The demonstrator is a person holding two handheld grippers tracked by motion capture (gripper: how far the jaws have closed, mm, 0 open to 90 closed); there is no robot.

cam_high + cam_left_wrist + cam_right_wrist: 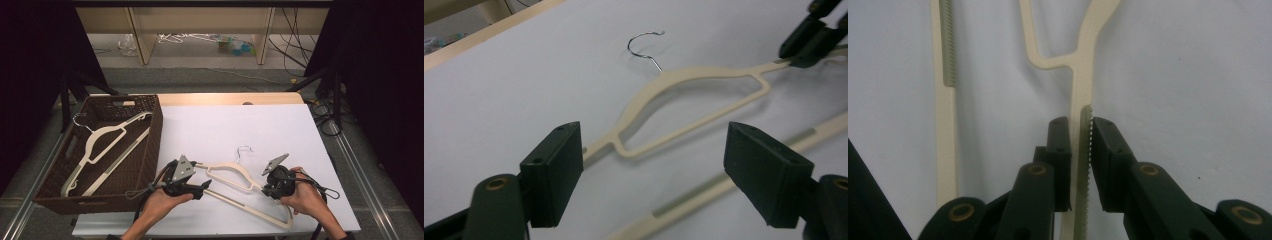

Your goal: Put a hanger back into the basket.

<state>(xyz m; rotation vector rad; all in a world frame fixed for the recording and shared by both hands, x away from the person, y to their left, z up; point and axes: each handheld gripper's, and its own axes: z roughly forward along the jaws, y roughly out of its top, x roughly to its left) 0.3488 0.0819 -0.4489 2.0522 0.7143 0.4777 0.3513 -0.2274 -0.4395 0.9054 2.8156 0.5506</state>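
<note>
On the white sheet-covered table top [240, 125], near the edge closest to the person, lies a cream plastic clothes hanger with a small silver wire hook [235, 175]; it is the landmark for all that follows. Its hook points away from the person, its shoulders spread left and right, and its long lower bar runs slantwise toward the near right corner.

At the hanger's right shoulder arm sits the right gripper [266, 188], held in the person's right hand [302, 197]. In the right gripper view its two black jaws are clamped on the thin ridged arm of the hanger [1083, 100], one pad against each side, with the lower bar running alongside further off.

At the hanger's left end is the left gripper [204, 186], carried by the left hand [162, 202]. In the left gripper view its jaws stand wide apart and grip nothing; the hanger's left shoulder loop [684, 100] lies beyond and between them, untouched.

Left of the hanger, just off the white sheet, stands a dark brown woven wicker basket [150, 145], with a second cream plastic hanger [100, 145] lying inside it.
</note>
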